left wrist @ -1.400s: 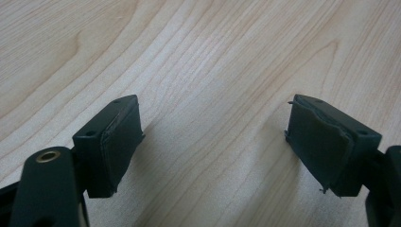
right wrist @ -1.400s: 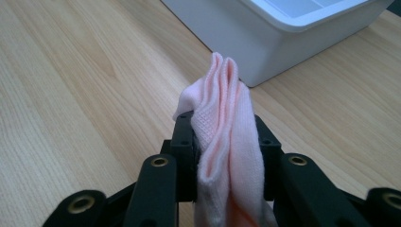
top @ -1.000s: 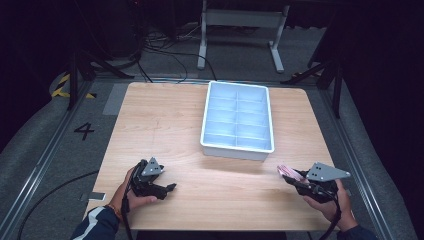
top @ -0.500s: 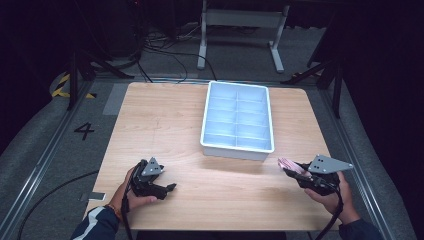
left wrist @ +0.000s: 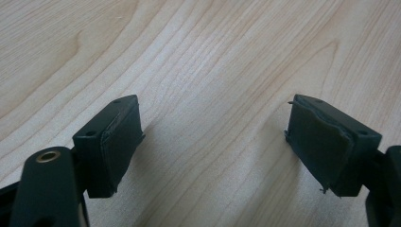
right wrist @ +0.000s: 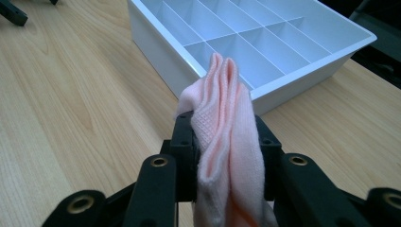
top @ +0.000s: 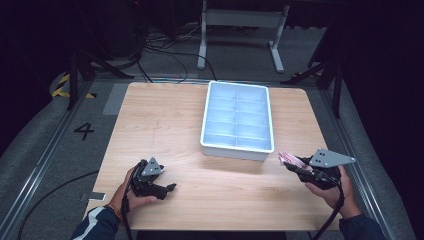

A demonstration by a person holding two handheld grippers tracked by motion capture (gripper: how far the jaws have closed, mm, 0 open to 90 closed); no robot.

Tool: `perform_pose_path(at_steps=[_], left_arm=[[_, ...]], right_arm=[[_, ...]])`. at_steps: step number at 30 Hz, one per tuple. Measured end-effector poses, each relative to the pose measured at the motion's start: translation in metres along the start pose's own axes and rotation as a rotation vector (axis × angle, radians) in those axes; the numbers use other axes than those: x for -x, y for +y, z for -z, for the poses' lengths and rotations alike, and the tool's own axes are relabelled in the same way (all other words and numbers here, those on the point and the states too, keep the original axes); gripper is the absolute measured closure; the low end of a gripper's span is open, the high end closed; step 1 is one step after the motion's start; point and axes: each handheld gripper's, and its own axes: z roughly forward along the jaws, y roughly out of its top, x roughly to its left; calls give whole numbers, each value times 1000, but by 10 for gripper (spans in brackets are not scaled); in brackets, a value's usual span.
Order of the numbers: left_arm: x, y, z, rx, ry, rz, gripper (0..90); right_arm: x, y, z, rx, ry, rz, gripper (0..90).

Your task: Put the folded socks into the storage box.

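Currently right gripper (top: 291, 165) is clamping its jaws on a folded pink sock (right wrist: 227, 137), holding it near the white divided tray (top: 238, 149). Left gripper (top: 167, 188) is resting on the table (top: 165, 120), jaws apart, gripping nothing. Risk: the sock's loose folds catching the tray rim.

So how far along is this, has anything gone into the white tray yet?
Early, it seems. Done: the right gripper has a folded pink cloth clamped between its jaws, close to the tray. In hand: carrying that cloth, held above the table. Left: probably placing it, since every tray compartment in view is empty. The left gripper rests low over the wood, jaws apart, holding nothing.
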Motion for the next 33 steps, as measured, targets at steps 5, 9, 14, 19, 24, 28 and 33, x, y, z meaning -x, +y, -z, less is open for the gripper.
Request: perform_pose_path(at_steps=[5, 9, 14, 19, 24, 28, 33], left_arm=[[0, 0, 0, 1, 0, 1, 190], [0, 0, 0, 0, 0, 0, 191], [0, 0, 0, -1, 4, -5, 191], [0, 0, 0, 4, 3, -2, 191], [0, 0, 0, 3, 3, -1, 191], [0, 0, 0, 3, 3, -1, 191], [0, 0, 0, 3, 3, -1, 191]], right_arm=[[2, 4, -2, 1, -3, 6, 697], [4, 9, -4, 0, -4, 17, 698], [6, 17, -4, 7, -4, 23, 697], [6, 24, -5, 5, 1, 35, 696], [9, 32, -6, 12, 7, 33, 695], [10, 39, -8, 12, 11, 49, 695], [12, 45, -10, 7, 14, 58, 695]])
